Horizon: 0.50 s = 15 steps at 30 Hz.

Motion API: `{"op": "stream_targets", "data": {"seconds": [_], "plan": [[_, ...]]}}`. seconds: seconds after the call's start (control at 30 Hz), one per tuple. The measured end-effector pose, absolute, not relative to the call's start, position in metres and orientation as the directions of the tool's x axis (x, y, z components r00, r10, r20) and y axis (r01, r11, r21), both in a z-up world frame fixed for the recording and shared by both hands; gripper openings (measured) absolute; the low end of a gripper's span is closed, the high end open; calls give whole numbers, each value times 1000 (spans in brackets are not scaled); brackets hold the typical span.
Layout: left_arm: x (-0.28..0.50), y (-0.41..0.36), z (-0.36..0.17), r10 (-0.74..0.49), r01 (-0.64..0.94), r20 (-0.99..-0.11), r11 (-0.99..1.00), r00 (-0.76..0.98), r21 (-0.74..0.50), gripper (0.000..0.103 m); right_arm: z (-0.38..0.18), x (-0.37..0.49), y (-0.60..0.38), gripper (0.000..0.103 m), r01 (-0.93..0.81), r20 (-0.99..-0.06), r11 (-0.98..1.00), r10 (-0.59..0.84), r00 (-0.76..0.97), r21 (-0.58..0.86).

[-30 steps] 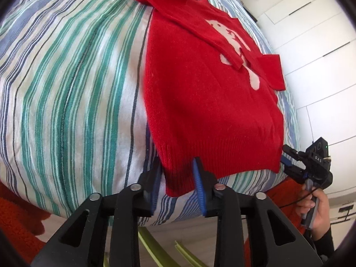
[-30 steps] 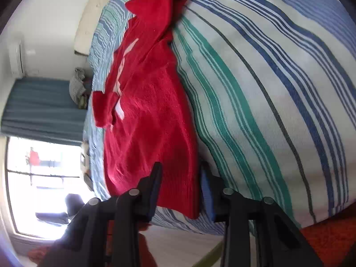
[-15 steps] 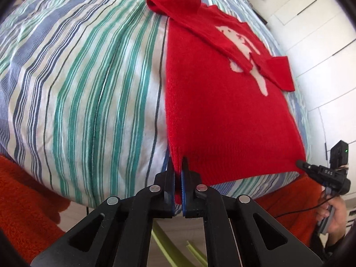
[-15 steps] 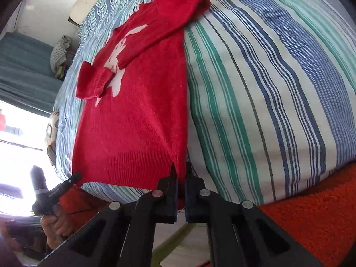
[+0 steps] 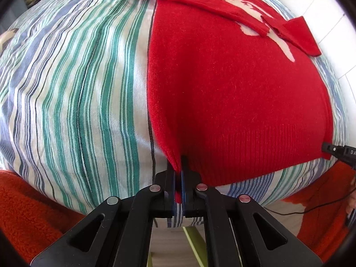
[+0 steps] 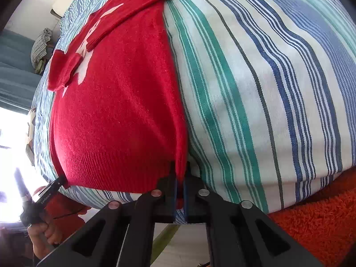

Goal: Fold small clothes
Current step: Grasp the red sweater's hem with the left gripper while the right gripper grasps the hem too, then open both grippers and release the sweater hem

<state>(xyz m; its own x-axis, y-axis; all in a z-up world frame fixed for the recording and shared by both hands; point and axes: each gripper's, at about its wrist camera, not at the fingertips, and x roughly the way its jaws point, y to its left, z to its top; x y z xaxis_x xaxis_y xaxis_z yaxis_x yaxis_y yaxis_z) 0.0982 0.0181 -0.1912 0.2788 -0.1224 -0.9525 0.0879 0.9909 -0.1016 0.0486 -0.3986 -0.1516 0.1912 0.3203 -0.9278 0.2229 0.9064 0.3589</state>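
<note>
Pinching sweater (image 5: 233,93) hem corners on the bed (image 5: 77,89): left gripper (image 5: 178,173) and right gripper (image 6: 180,175) both clamped tight. Should lift evenly, carry hem toward collar, keep edges aligned.

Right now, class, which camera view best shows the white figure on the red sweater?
The left wrist view: the white figure on the red sweater shows mostly uncovered, crossed by folded sleeves. The right wrist view catches it obliquely, largely hidden under the sleeves.
</note>
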Motion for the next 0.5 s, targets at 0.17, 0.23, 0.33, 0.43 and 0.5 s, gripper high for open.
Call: {"op": "stream_targets", "data": {"seconds": [0.17, 0.23, 0.33, 0.43, 0.5], "plan": [[100, 1, -192, -72, 102, -951, 994, 299, -44, 6, -147, 43, -400, 1, 214, -933, 915, 305, 193, 343], [96, -4, -191, -39, 117, -952, 993, 305, -4, 11, -143, 41, -397, 2, 203, -937, 922, 293, 188, 329], [87, -10, -186, 27, 123, -952, 990, 305, 68, 55, -134, 40, -391, 15, 179, -951, 940, 265, 162, 292], [78, -3, -182, 41, 109, -963, 991, 268, 72, 79, -122, 34, -391, 40, 140, -969, 961, 223, 110, 237], [70, 8, -171, 12, 85, -964, 996, 266, 36, 79, -103, 32, -393, 40, 66, -983, 986, 146, 116, 154]]}}
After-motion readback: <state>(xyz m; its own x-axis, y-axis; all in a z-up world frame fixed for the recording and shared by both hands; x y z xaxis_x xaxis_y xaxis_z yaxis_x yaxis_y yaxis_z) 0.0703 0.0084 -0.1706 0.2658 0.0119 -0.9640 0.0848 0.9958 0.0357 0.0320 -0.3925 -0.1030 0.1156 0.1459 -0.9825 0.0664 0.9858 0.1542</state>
